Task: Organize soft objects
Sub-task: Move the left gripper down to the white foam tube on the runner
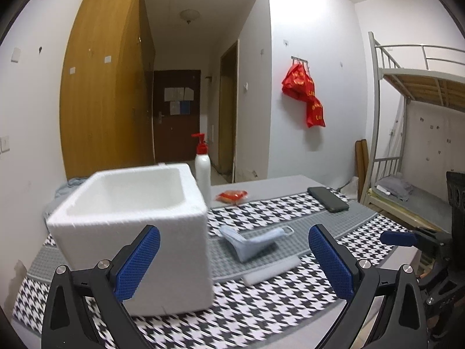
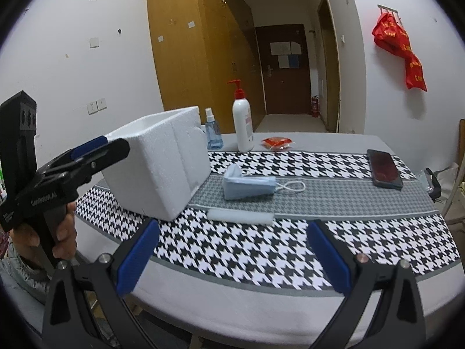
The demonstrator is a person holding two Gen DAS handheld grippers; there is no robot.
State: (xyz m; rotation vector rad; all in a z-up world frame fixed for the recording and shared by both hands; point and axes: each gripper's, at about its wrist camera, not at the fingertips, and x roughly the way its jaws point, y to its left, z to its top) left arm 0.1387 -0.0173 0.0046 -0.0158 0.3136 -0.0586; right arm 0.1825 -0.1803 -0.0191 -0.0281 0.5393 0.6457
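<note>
left gripper (image 1: 232, 264) wide open, empty

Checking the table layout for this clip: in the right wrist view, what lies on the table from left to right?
Foam box → spray bottle → pump bottle → red packet → phone.

White-walled dorm room around you.
You face a tall wooden wardrobe (image 1: 104, 87), a dark door (image 1: 175, 116) down the hallway, a metal bunk bed (image 1: 412, 93) right, red bags (image 1: 305, 90) hanging on the wall.
</note>
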